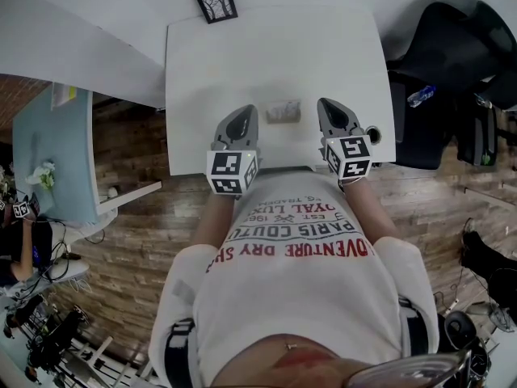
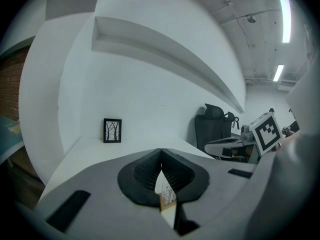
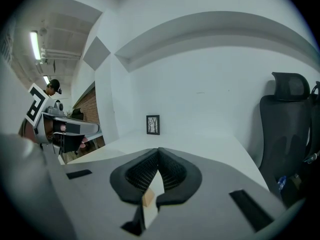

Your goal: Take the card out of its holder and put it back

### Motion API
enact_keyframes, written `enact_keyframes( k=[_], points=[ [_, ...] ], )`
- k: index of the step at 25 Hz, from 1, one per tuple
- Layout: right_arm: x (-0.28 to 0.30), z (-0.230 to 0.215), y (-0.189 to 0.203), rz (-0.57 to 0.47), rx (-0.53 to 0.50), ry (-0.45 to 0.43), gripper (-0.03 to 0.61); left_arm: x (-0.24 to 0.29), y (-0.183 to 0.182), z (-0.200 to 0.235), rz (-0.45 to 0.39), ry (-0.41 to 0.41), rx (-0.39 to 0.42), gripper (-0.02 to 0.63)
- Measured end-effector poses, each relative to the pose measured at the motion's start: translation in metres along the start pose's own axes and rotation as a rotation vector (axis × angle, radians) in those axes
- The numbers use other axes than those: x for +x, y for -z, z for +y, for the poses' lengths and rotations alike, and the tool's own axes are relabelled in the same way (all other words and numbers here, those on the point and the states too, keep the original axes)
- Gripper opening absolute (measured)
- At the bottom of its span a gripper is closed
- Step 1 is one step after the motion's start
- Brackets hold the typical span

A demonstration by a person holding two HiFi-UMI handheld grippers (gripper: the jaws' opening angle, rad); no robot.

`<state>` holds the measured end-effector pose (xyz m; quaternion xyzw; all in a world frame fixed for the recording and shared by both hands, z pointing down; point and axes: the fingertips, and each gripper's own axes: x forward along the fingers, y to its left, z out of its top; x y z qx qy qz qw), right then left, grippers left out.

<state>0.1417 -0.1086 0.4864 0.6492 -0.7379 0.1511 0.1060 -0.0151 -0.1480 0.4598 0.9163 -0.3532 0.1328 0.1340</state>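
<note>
**u1:** Card standing in its holder on the table, between the two grippers?

**u2:** Yep. Left gripper and right gripper both pressed together, empty. Fits pre-pull or already-returned. Any pull wants the holder steadied.

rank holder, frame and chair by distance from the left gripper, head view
1. holder, just right of the left gripper
2. frame, far edge of the table
3. chair, far right, off the table
</note>
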Motion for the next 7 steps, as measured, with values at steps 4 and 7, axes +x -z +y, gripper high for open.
enact_keyframes(
  k=[4,7],
  points=[
    [0.0001,-0.0004,0.0019,-0.002,0.008,-0.006,0.025,0.0009,0.0024,0.0002,0.003,-0.004,-0.002,0.025],
    [0.0006,0.0003,0.0035,-0.004,0.008,-0.018,0.025,0.0022,0.0051,-0.0004,0.007,-0.003,-0.002,0.025]
  ],
)
